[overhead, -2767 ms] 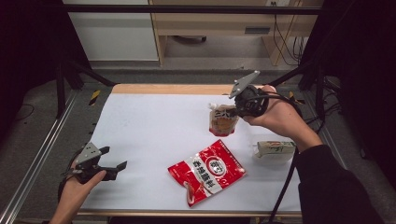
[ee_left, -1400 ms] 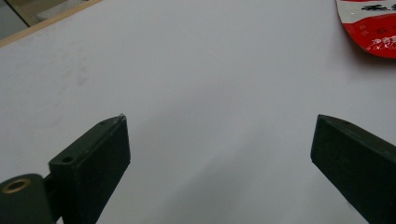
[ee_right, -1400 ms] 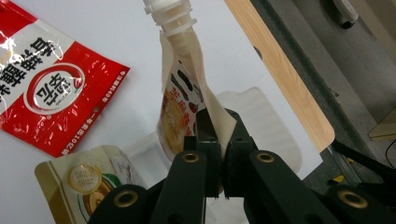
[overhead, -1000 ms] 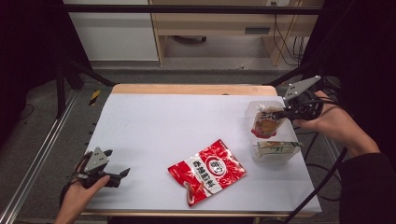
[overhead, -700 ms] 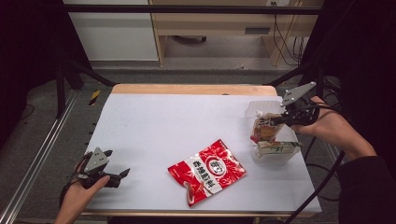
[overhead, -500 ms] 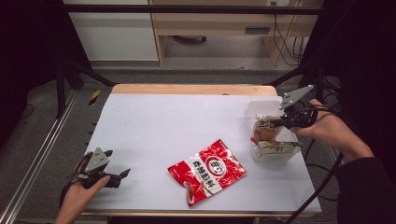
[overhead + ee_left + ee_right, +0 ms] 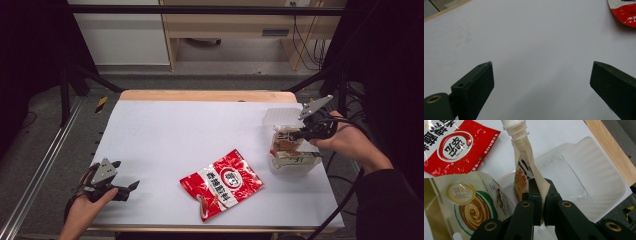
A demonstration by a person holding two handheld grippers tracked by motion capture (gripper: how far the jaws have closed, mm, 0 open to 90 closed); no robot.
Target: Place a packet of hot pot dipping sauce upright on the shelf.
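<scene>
Spout pouch (image 7: 524, 167) between closed jaws

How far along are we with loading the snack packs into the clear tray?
Done: a beige pouch lies in the clear tray. In hand: the right gripper pinches a spouted pouch over the tray. Left: the red packet on the table; the left gripper is open.

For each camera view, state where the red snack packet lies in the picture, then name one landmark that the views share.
High view: the red snack packet lies flat on the white table, low and just right of centre.
Left gripper view: its red edge cuts into the top right corner, beyond the open jaws.
Right gripper view: it fills the top left corner, behind the spouted pouch clamped in the jaws.
Shared landmark: the white table.
</scene>
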